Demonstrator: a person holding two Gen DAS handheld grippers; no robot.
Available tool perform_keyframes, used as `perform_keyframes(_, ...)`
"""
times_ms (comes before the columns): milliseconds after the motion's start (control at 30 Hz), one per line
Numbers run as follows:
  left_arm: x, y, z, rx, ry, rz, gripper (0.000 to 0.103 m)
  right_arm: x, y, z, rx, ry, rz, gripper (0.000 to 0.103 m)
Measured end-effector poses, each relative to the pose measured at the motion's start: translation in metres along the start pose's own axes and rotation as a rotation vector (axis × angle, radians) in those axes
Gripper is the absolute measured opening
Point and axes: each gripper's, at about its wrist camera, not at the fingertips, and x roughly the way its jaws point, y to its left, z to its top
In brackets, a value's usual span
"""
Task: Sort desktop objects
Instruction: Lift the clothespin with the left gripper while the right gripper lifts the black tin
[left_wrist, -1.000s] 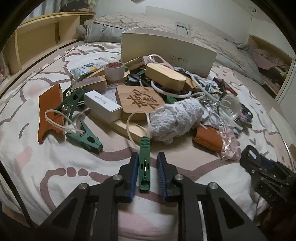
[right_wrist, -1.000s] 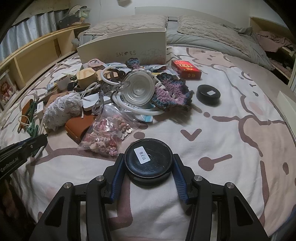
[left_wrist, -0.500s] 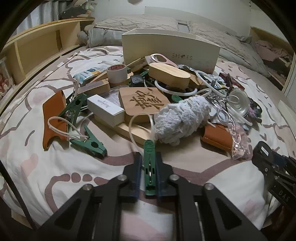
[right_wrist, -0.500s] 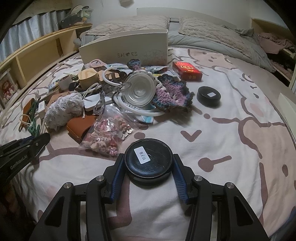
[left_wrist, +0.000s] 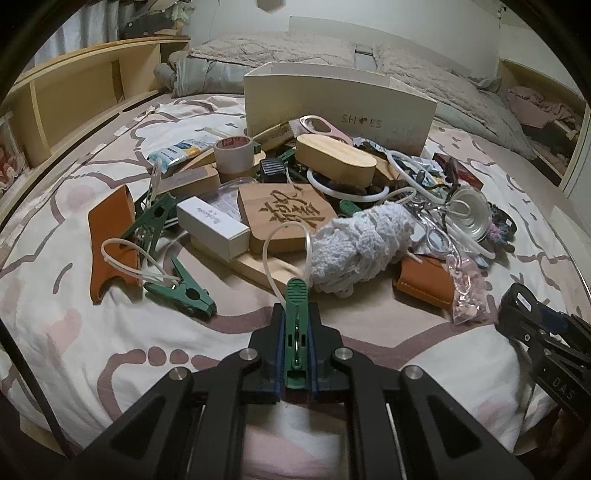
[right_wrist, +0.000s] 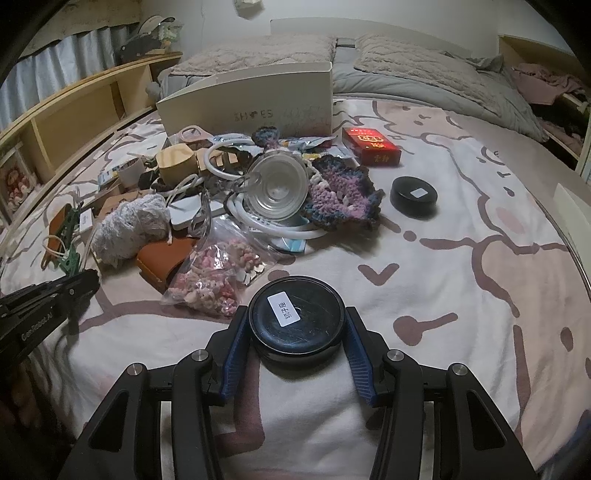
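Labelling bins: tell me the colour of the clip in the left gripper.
Green clip, clearest in the left wrist view.

green clip (left_wrist: 296, 325), black tin (right_wrist: 297, 321), white-pink blanket (right_wrist: 461, 295)

— What is the green clothespin (left_wrist: 296, 334) like?
— It is a dark green plastic peg. It lies lengthwise between the two blue pads, its ribbed end pointing to the pile, and a white cord (left_wrist: 286, 254) loops from it.

— And the black round tin (right_wrist: 296, 320)?
— It is flat, with a white label on its lid. It sits on the blanket, pressed between the blue pads at its two sides.

— Are there others like them?
— Yes. A second green clothespin (left_wrist: 181, 296) lies on the blanket, left of the first one. A second black tin (right_wrist: 413, 196) lies apart, near the red box (right_wrist: 370, 146).
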Motion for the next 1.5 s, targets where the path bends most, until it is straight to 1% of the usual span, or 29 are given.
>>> perform_keyframes(367, -0.016, 0.004, 0.006, -0.008, -0.033, -0.033, 0.010, -0.012, 0.010, 0.007, -0.007, -0.025, 0.016, 0.050)
perform_keyframes(767, -0.036, 0.004, 0.011, 0.016, -0.071, -0.049, 0.010, -0.036, 0.036, 0.018, -0.075, -0.101, 0.039, 0.051)
perform_keyframes(933, -0.043, 0.001, 0.013, 0.029, -0.082, -0.068, 0.010, -0.043, 0.039, 0.023, -0.077, -0.123, 0.038, 0.051)
perform_keyframes(1167, -0.062, -0.004, 0.020, 0.053, -0.129, -0.086, 0.010, -0.060, 0.048, 0.032, -0.093, -0.175, 0.032, 0.051)
perform_keyframes(1500, -0.094, -0.005, 0.033, 0.077, -0.209, -0.143, 0.010, -0.083, 0.063, 0.046, -0.128, -0.246, 0.015, 0.051)
